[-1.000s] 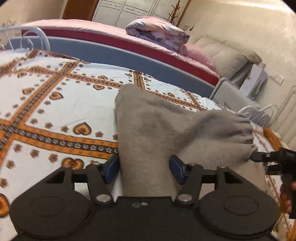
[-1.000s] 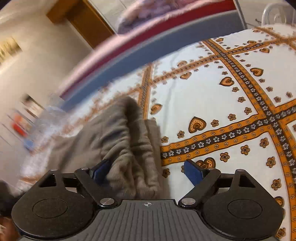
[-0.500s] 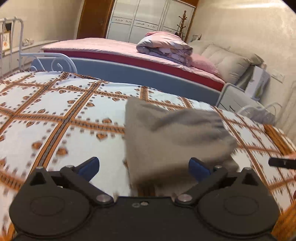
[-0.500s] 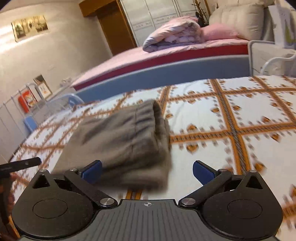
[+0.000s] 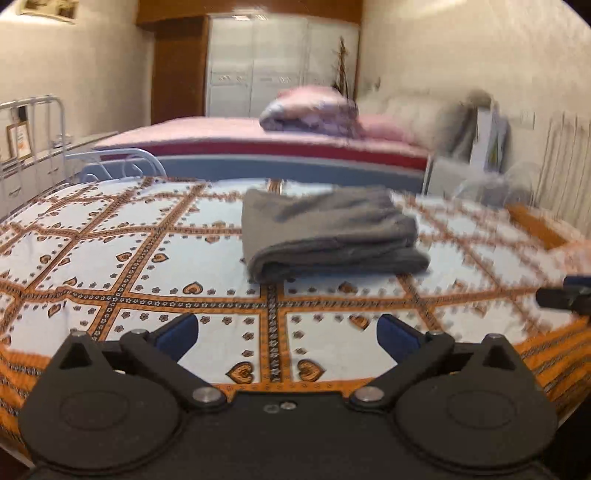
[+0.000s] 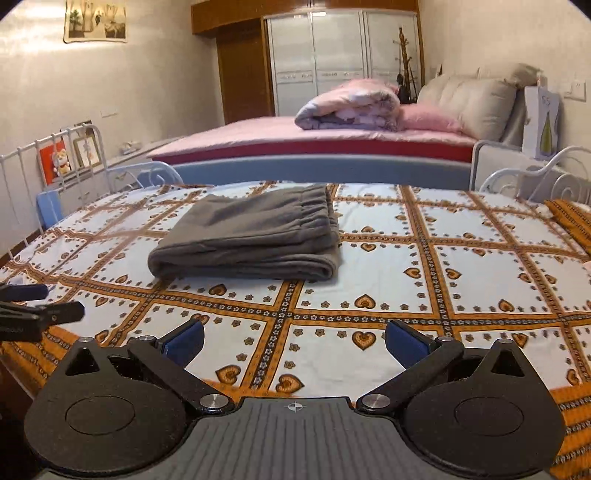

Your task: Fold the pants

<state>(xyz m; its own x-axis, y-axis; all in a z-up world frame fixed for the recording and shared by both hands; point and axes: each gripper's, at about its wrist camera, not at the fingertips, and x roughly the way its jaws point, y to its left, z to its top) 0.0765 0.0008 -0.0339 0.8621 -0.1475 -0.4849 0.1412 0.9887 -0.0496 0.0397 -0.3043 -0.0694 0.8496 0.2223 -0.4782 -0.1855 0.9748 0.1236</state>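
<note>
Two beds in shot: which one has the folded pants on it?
The near bed, with the orange heart-patterned sheet; the grey pants lie folded on it. The far bed has a pink cover and carries a rolled quilt instead.

I am looking across a bed spread with a white sheet [image 6: 388, 258] patterned in orange bands and hearts, white metal rails [image 6: 51, 155] curling at its far corners. Beyond it a second bed [image 6: 314, 144] is lying under a pink cover, carrying a rolled quilt [image 6: 351, 107] and a grey cushion [image 6: 469, 99]. A white wardrobe [image 6: 343, 55] is standing beside a brown door [image 6: 243, 77], and a picture [image 6: 96, 18] is hanging on the cream wall [image 6: 129, 74], which is glowing under warm light.
</note>
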